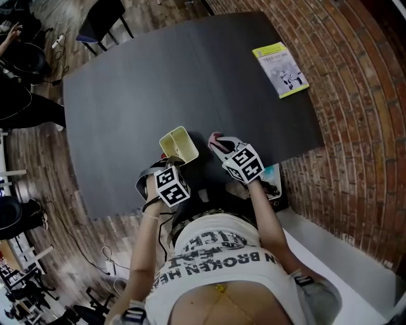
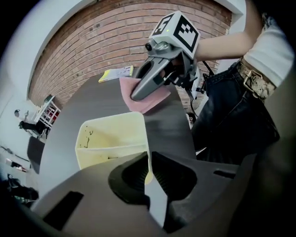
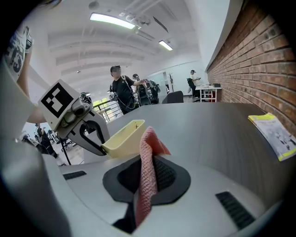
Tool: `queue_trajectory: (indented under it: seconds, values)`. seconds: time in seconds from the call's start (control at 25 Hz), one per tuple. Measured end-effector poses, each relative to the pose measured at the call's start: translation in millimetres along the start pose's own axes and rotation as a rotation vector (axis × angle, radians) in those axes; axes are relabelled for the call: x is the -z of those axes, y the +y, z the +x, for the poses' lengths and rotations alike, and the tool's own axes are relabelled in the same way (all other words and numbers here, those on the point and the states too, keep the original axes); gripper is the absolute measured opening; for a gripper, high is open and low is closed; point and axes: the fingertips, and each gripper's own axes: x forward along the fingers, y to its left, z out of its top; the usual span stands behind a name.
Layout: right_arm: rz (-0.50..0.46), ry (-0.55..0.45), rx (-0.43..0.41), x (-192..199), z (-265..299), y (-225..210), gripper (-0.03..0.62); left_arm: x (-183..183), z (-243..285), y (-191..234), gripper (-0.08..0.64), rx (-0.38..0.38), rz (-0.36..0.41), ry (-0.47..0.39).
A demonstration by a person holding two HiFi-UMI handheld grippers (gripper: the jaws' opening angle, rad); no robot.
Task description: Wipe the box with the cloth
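Note:
A pale yellow open box (image 1: 178, 143) stands near the front edge of the dark table (image 1: 158, 82). My left gripper (image 1: 167, 162) points steeply down at its near side. In the left gripper view the box's (image 2: 111, 139) thin right wall runs between the two pads of my left gripper (image 2: 149, 172), which clamp it. My right gripper (image 1: 216, 141) hovers just right of the box, shut on a pink cloth (image 1: 214, 137). In the right gripper view the cloth (image 3: 147, 157) stands folded between the pads, with the box (image 3: 122, 134) ahead on the left.
A yellow-edged booklet (image 1: 281, 69) lies at the table's far right corner. Chairs (image 1: 101, 19) stand beyond the far left edge. A brick surface (image 1: 355, 127) borders the right side. People (image 3: 121, 92) stand in the room's background.

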Motion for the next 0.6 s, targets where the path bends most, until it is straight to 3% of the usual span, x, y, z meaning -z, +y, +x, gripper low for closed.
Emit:
queue_trajectory:
  seconds: [0.28, 0.6]
  values:
    - [-0.024, 0.01, -0.039, -5, 11, 10, 0.017, 27, -11, -4, 0.02, 0.048, 0.138, 0.038]
    - [-0.086, 0.027, -0.092, -16, 33, 21, 0.018, 43, -13, -8, 0.017, 0.125, 0.248, 0.021]
